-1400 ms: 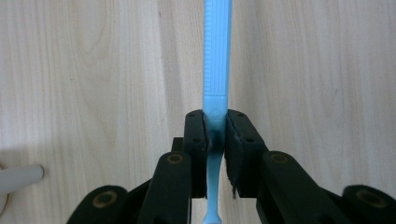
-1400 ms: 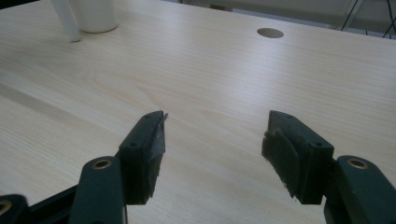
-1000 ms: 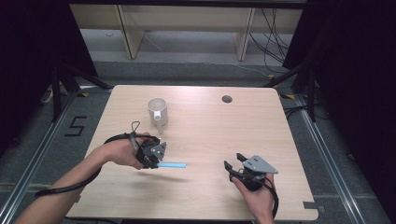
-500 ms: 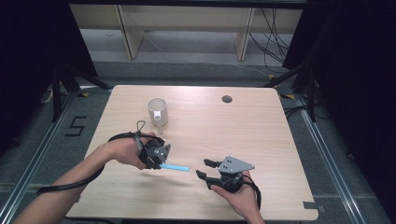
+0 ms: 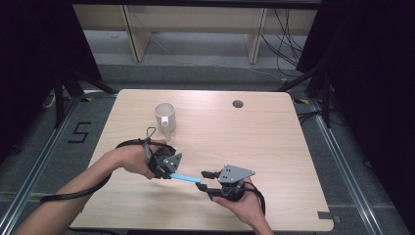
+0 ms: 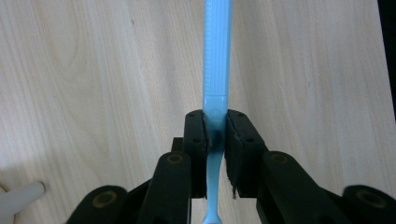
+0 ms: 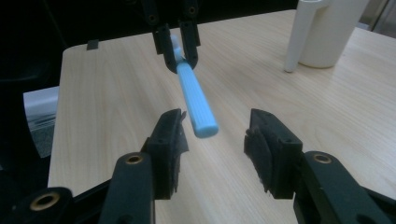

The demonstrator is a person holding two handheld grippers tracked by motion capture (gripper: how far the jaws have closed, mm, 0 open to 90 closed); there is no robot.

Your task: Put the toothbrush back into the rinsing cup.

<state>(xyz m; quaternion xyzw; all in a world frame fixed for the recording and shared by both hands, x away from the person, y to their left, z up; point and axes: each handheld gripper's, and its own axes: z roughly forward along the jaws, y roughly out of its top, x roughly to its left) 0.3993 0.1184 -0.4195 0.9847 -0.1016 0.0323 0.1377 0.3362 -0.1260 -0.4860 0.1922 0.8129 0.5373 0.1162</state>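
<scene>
Pale wooden table (image 5: pixel 274 142), white ceramic mug (image 5: pixel 165 116) far side. Left gripper (image 6: pixel 215 135) clamped on thin neck of light-blue ribbed plastic toothbrush (image 7: pixel 196 100), held off the table. Right gripper (image 7: pixel 215 135) part open, just been closing, handle end between jaws, untouched. Likely light, stiff, slick; best gripped on ribbing.

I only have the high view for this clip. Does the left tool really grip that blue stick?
Observer: Yes. In the left gripper view the left tool clamps the blue stick at its narrow neck.
Operator: And the right one?
Observer: The right tool has just been closing, yet its pads don't touch the stick's ribbed end between them.
Operator: Anything behind it?
Observer: A white mug, handle facing the camera.
</scene>
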